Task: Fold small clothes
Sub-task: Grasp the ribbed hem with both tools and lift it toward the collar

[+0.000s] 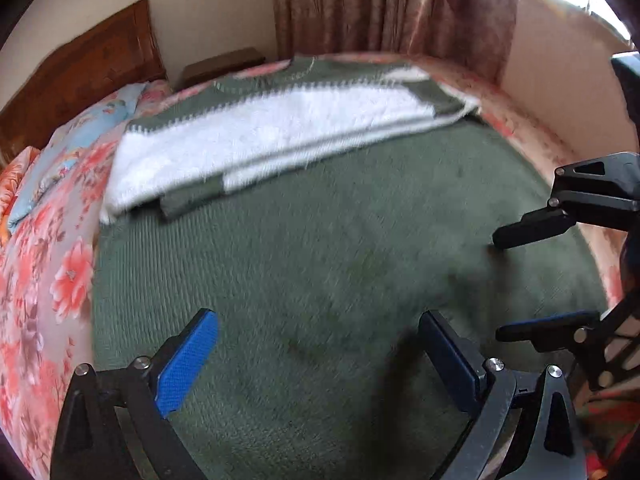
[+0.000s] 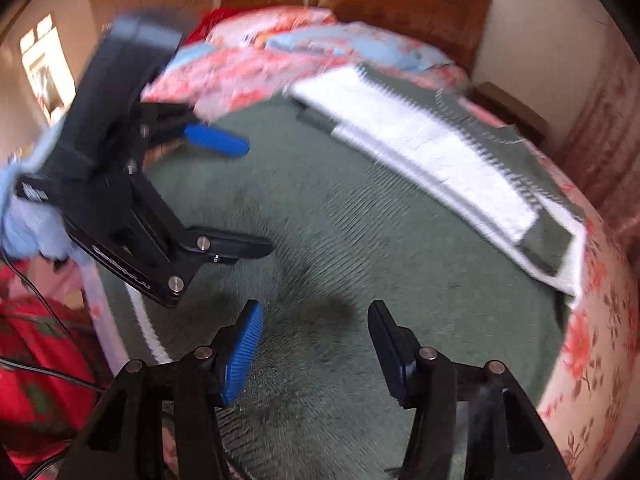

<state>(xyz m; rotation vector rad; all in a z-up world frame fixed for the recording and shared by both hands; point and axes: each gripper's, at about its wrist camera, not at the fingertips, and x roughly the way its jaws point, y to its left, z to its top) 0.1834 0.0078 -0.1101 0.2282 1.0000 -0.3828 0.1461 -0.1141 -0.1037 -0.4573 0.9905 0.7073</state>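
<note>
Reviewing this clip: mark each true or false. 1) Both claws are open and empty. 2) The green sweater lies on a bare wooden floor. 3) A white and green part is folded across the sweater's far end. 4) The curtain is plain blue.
1) True: the left claw and right claw hold nothing.
2) False: the green sweater lies on a floral bedspread.
3) True: the folded part lies there.
4) False: the curtain is brownish and patterned.

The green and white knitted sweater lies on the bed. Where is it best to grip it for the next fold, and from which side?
Probably grip the green knitted sweater at its near hem edge, coming from above. The sleeves already lie folded across the far part, and the flat body leaves only edges to pinch.
</note>
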